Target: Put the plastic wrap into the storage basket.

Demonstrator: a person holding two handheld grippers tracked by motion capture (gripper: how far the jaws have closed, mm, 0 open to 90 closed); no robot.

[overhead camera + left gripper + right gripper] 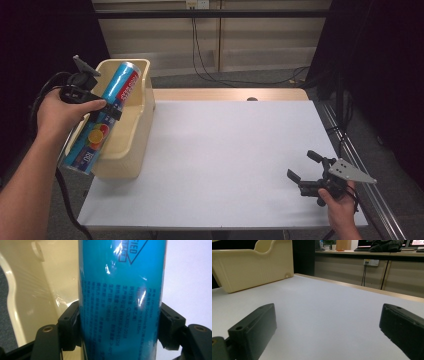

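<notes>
Overhanging bin (134, 150) rim: clamped blue tube (107, 112).

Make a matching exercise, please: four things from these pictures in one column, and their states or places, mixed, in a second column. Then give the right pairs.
Things:
1. blue canister
2. cream plastic bin
3. left gripper
4. right gripper

States or places:
A. open, over the near right part of the white table
B. standing at the table's left edge
C. tilted, held over the bin
D. closed around the canister's middle

Pairs: 1-C, 2-B, 3-D, 4-A
</notes>
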